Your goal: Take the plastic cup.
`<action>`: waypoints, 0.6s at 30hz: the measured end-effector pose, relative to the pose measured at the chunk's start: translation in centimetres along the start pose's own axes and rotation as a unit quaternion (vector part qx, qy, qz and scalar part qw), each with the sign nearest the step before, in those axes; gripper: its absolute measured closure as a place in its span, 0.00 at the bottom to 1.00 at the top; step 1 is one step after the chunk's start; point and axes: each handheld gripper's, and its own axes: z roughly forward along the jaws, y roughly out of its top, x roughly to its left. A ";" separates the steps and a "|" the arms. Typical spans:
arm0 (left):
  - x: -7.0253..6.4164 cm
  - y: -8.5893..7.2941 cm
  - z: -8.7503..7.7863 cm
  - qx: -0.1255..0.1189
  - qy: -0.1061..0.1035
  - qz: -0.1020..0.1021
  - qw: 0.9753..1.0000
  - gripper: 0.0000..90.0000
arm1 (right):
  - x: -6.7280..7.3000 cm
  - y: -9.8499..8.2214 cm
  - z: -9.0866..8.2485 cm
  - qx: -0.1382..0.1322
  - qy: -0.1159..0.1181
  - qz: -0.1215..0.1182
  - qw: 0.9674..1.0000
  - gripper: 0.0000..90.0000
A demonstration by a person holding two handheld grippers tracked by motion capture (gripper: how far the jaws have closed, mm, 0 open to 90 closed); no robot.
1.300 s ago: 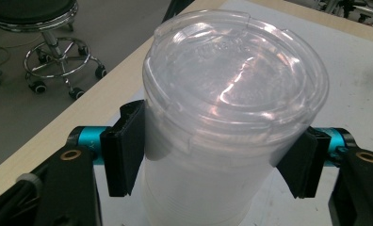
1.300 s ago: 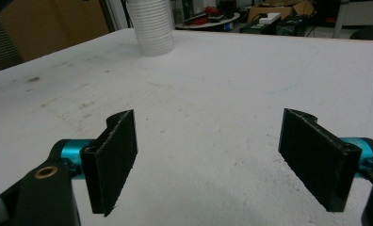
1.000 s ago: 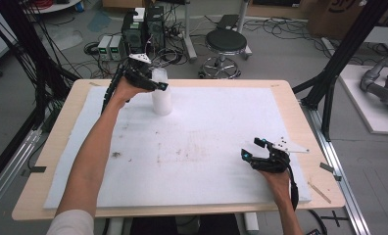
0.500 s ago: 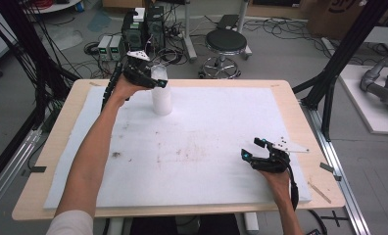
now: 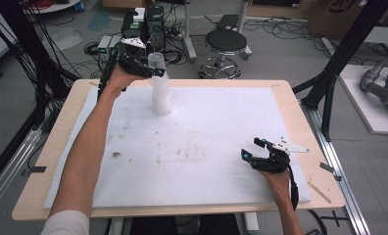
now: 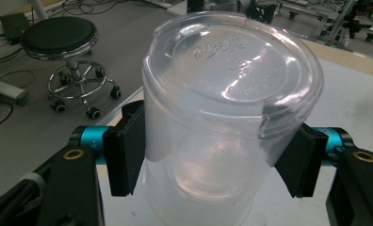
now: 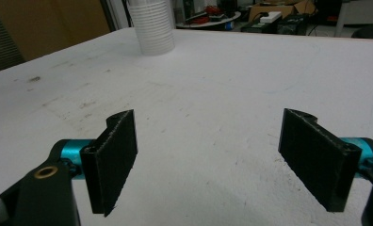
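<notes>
A stack of clear plastic cups (image 5: pixel 161 98) stands upside down on the white mat at the far left; it also shows as the stack (image 7: pixel 151 26). The top cup (image 5: pixel 155 61) is raised partway off the stack, still over it. My left gripper (image 5: pixel 153 68) is shut on this top cup (image 6: pixel 231 94), one black pad (image 6: pixel 125 150) pressing each side, with nested cups visible below. My right gripper (image 5: pixel 251 148) rests low at the front right of the mat, open, nothing between its jaws (image 7: pixel 208 160).
The white mat (image 5: pixel 206 142) covers most of the wooden table (image 5: pixel 60 127). Behind the far edge are a black stool (image 5: pixel 226 41), cables and power boxes on the floor. Black frame posts (image 5: pixel 336 73) stand at the table's right and left.
The left gripper has risen with the top cup, drawing it upward off the stack. The right gripper has kept still.
</notes>
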 end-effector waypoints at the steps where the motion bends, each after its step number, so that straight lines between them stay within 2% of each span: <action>1: 0.0 0.3 -0.2 -0.002 0.001 0.002 1.000 0.38 | 0.0 0.0 0.0 0.000 0.000 0.001 1.000 0.22; 5: -0.2 1.2 -0.5 -0.005 0.002 0.004 1.000 0.38 | 0.0 0.0 0.0 -0.001 0.001 -0.001 1.000 0.22; 6: -0.4 1.6 -0.7 -0.019 0.009 0.011 1.000 0.37 | 0.0 0.0 0.0 -0.001 0.002 0.001 1.000 0.22; 8: -0.4 1.8 -0.8 -0.017 0.009 0.007 1.000 0.37 | 0.0 0.0 0.0 -0.002 0.000 -0.001 1.000 0.22; 10: -0.4 2.2 -0.9 -0.005 0.010 0.007 1.000 0.37 | 0.0 0.0 0.0 -0.002 0.001 -0.001 1.000 0.22; 12: -0.5 2.6 -1.1 -0.010 0.009 0.010 1.000 0.37 | 0.0 0.0 0.0 -0.002 0.002 -0.001 1.000 0.22; 14: -0.7 3.4 -1.4 -0.004 0.010 0.013 1.000 0.37 | 0.0 0.0 0.0 -0.001 0.002 0.000 1.000 0.22; 18: -0.8 3.8 -1.9 -0.012 0.017 0.016 1.000 0.38 | -0.1 0.0 0.0 -0.003 0.002 -0.001 1.000 0.22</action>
